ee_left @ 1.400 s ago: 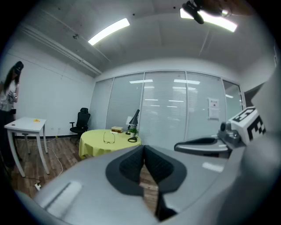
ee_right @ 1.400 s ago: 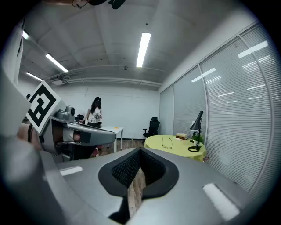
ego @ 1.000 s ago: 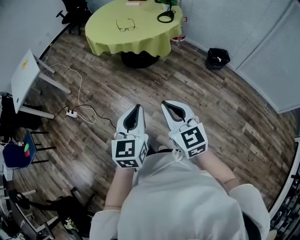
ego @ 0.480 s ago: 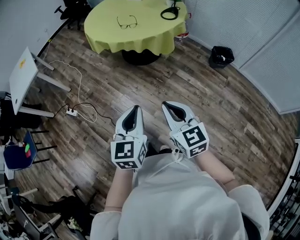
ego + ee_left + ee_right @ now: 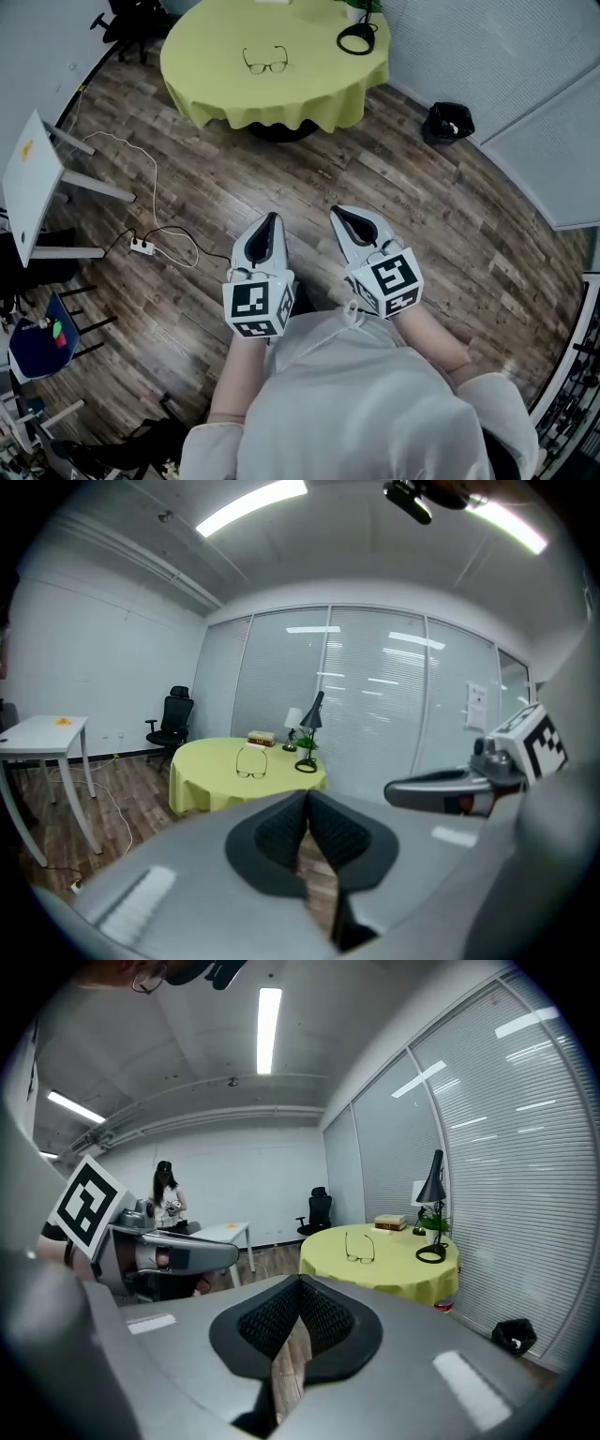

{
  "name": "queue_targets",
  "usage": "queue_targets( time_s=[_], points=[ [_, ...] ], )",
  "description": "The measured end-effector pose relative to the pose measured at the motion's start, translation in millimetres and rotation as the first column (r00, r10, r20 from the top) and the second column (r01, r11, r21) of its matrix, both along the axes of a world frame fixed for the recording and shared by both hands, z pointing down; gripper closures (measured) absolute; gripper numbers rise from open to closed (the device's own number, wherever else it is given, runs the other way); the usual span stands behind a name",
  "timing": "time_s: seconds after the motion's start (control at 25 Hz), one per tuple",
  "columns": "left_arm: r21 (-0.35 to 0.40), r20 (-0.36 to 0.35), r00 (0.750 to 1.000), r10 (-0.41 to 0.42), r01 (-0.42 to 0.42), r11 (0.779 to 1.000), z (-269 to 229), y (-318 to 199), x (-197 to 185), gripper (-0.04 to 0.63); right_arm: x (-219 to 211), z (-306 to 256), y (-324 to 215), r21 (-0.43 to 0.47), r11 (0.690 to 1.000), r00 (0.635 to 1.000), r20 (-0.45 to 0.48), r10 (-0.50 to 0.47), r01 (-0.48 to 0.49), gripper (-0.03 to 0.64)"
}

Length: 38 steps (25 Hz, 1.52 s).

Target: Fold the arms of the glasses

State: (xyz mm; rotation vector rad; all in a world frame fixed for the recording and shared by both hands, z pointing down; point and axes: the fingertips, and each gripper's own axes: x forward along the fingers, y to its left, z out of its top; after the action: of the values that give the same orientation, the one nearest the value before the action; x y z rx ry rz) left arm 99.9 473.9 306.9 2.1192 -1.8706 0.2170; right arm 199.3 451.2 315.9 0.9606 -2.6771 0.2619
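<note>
Glasses [image 5: 266, 62] are lying out on the round bench [image 5: 281, 98] with the yellow-green cloth, roughly mid-top. The lenses are on the side nearer the person and both arms are swung open, pointing away. The frame looks thin, but it's too small from here to say anything about the hinges. A lamp on a black ring base [image 5: 356, 39] shares the bench, off to the right and well apart from them, so it shouldn't get in the way. Both tools are nowhere near yet: the left gripper [image 5: 272, 217] and right gripper [image 5: 337, 212] hang side by side over the wood floor [image 5: 422, 216], just in front of the person's torso. Each has its jaws pressed fully together with nothing between them. So I'd call this the approach, with folding not begun. My two cents on doing it well: come up square to the lens side, and spread the jaws before getting over the bench rather than on top of the frame. Something that light will probably skate on the cloth, so I'd pin the front near the bridge with one gripper. Then I'd nudge one arm inward with the other, pushing out near the tip, and lay it flat first so the second arm folds over it. Go gentle, too, since a hard pinch could bend the wire or bunch up the cloth.
</note>
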Motion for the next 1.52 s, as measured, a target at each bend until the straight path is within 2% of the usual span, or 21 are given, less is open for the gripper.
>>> queue_targets(
  time_s=[0.32, 0.56, 0.8, 1.08, 1.36, 1.52],
  points=[
    [-0.002, -0.015, 0.998, 0.061, -0.061, 0.998, -14.4, -123.5, -139.8, 0.589, -123.8, -11.3, -118.7, -0.002, 0.996, 0.996, -0.022, 0.086, -0.086, 0.619],
    [-0.033, -0.029, 0.997, 0.075, -0.076, 0.997, -6.0, -191.2, -208.6, 0.589, -180.0, -5.6, -184.9, -0.022, 0.991, 0.991, -0.042, 0.128, -0.129, 0.619],
    [-0.063, -0.032, 0.996, 0.085, -0.087, 0.994, 12.6, -254.5, -234.5, 0.589, -193.5, 9.8, -254.1, -0.044, 0.983, 0.983, -0.048, 0.178, -0.180, 0.619],
    [-0.065, -0.007, 0.997, 0.077, -0.077, 0.995, 20.9, -360.5, -240.4, 0.589, -194.5, 24.0, -361.4, -0.051, 0.983, 0.983, -0.055, 0.173, -0.176, 0.618],
    [-0.081, 0.004, 0.998, 0.060, -0.059, 0.995, 26.7, -497.8, -244.0, 0.589, -190.3, 43.7, -494.5, -0.155, 0.975, 0.987, -0.027, 0.157, -0.159, 0.618],
    [-0.094, 0.009, 0.998, 0.058, -0.057, 0.994, 35.7, -553.5, -241.1, 0.589, -186.8, 62.6, -550.7, -0.185, 0.969, 0.986, -0.056, 0.154, -0.162, 0.618]
  ],
)
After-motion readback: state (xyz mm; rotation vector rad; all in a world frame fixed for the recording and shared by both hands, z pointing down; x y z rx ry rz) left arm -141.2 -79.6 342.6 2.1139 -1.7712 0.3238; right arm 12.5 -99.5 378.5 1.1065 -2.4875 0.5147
